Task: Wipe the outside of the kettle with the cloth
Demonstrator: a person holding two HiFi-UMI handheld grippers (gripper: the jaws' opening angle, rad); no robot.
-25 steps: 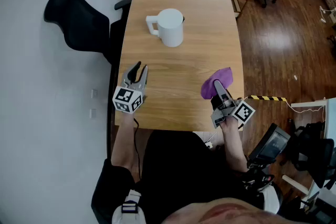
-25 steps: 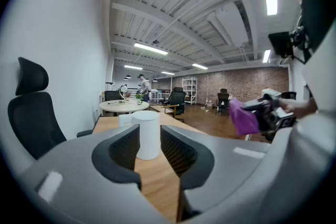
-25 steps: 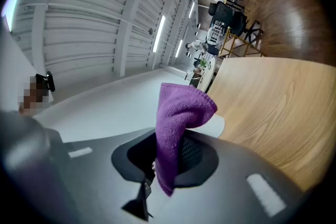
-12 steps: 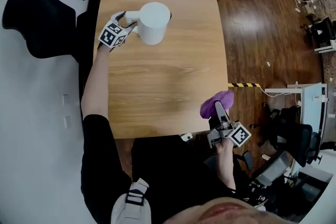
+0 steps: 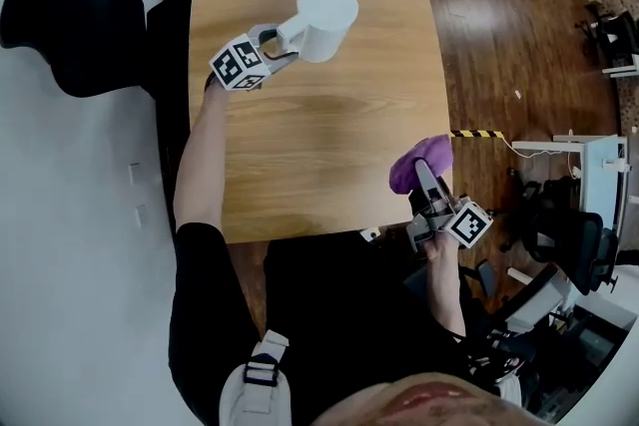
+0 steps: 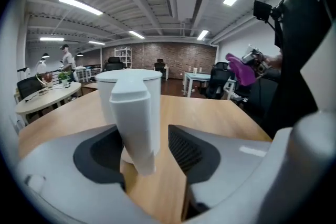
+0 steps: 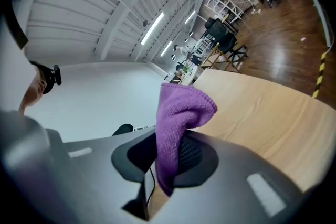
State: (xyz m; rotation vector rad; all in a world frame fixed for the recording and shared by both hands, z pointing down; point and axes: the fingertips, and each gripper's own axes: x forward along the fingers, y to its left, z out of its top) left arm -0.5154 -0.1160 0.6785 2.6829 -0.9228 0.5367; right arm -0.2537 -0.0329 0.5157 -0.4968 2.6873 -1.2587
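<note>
Wiping has not begun — the left gripper (image 5: 272,43), its jaws just closed, clamps the kettle (image 5: 324,7) by its handle on the table (image 5: 319,145), while the right gripper (image 5: 425,179) pinches the cloth (image 5: 419,160) well apart from it.

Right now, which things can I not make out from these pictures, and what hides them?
Kettle, far side: left gripper view, behind its handle and body; head view only looks from above.
Cloth, lower end: right gripper view, sunk between the jaws of the right gripper.
Table, far end: head view, cut off by the top edge.
Person in the background: left gripper view, too small.
</note>
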